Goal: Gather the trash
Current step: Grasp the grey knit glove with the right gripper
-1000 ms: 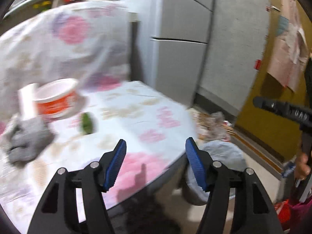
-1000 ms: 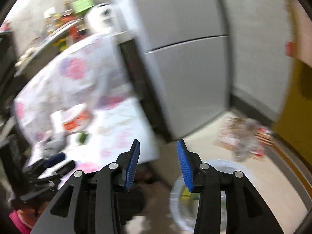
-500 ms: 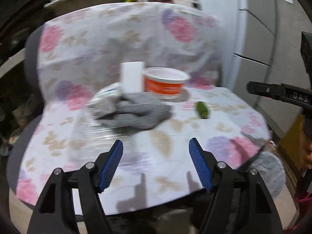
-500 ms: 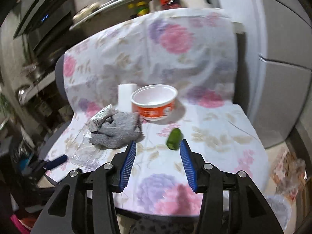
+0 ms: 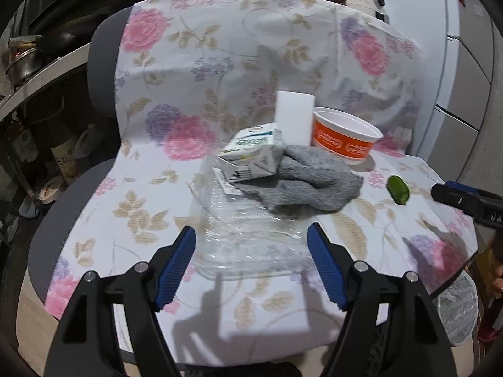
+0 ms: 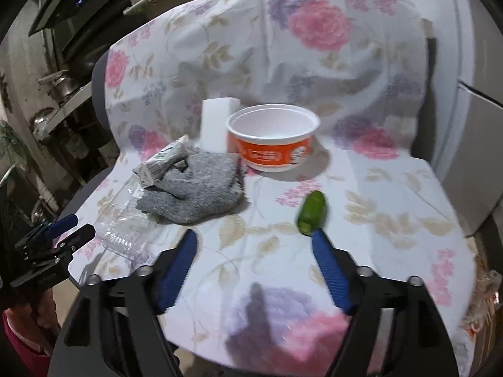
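On the flowered chair seat (image 5: 132,207) lie a clear plastic tray (image 5: 248,238), a crushed milk carton (image 5: 251,157), a grey cloth (image 5: 314,182), an orange-and-white bowl (image 5: 345,138), a white block (image 5: 294,116) and a green cucumber stub (image 5: 398,189). My left gripper (image 5: 251,260) hovers just short of the clear tray, jaws opening, nothing between them. My right gripper (image 6: 254,264) hangs over the seat's front, jaws opening and empty; its right fingertip (image 6: 319,238) is just below the cucumber stub (image 6: 311,212). The bowl (image 6: 272,144) and cloth (image 6: 201,188) lie beyond.
A lined bin (image 5: 457,311) stands on the floor at the chair's right. A grey fridge (image 5: 465,78) is behind on the right, and shelves with pots (image 5: 25,62) are at the left. The left gripper (image 6: 53,242) shows at the right wrist view's left edge.
Both views have swung left from the fridge and the bin to face the chair seat. Both grippers' jaws stand wider, the right one much wider.
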`<state>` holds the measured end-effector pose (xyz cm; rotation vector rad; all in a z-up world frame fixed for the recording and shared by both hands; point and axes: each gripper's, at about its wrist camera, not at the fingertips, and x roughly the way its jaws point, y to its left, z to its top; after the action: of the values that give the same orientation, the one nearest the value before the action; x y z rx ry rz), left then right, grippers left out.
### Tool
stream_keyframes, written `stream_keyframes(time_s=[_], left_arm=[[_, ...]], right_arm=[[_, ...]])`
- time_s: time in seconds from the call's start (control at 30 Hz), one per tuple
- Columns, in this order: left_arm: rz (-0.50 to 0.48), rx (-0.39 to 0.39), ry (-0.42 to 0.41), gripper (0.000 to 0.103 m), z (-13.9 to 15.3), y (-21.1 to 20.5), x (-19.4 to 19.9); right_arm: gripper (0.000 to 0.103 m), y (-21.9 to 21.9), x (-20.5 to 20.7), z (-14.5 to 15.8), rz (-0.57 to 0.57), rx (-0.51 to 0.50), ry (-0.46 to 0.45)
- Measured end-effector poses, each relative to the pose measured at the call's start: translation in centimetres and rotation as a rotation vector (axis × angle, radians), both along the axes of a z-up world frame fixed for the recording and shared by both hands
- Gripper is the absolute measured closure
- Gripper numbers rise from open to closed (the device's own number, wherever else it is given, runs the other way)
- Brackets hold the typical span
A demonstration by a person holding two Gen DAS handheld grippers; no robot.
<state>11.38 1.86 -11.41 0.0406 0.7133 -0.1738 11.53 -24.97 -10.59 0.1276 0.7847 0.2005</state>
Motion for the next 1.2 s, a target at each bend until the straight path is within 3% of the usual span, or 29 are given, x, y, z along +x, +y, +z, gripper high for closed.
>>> stream_keyframes(time_s=[0.17, 0.47, 0.53, 0.6, 0.73, 0.9, 1.03, 1.13, 1.17, 1.2], left_arm=[[0.048, 0.008, 0.011, 0.032, 0.1, 1.2, 1.5], [0.1, -0.017, 0.035, 0.032, -0.4, 3.3, 4.7], [0.108, -0.024, 0.042, 0.032, -0.6, 3.6, 4.9], [0.105, -0.024, 0.042, 0.032, -0.8, 3.8, 4.7], [0.097, -0.035, 0.045, 0.032, -0.8, 4.0, 4.3], [0.058, -0.048, 0.043, 0.031, -0.4, 3.0, 4.1], [0.012, -0.087, 0.05, 0.024, -0.1, 1.6, 4.2], [-0.034, -0.097, 0.049, 0.012, 0.0, 0.0, 4.5], [-0.049, -0.095, 0.051, 0.009, 0.0, -0.6, 4.7], [-0.062, -0.092, 0.052, 0.007, -0.1, -1.2, 5.0]], right_arm=[[0.026, 2.8, 4.0, -2.0, 0.099, 0.005, 0.051], [0.027, 7.7, 11.2, -5.4, 0.194, -0.105, 0.132], [0.044, 8.2, 11.4, -5.6, 0.205, -0.126, 0.133], [0.072, 8.4, 10.6, -4.8, 0.214, -0.119, 0.103], [0.082, 7.8, 7.9, -2.0, 0.207, -0.152, 0.013], [0.083, 6.2, 4.6, 0.6, 0.183, -0.205, -0.018], [0.076, 5.3, 3.8, -0.6, 0.189, -0.228, 0.054], [0.058, 5.3, 4.0, -2.5, 0.189, -0.249, 0.084], [0.045, 5.1, 3.8, -2.7, 0.183, -0.245, 0.085], [0.039, 4.8, 3.6, -2.7, 0.172, -0.237, 0.07]])
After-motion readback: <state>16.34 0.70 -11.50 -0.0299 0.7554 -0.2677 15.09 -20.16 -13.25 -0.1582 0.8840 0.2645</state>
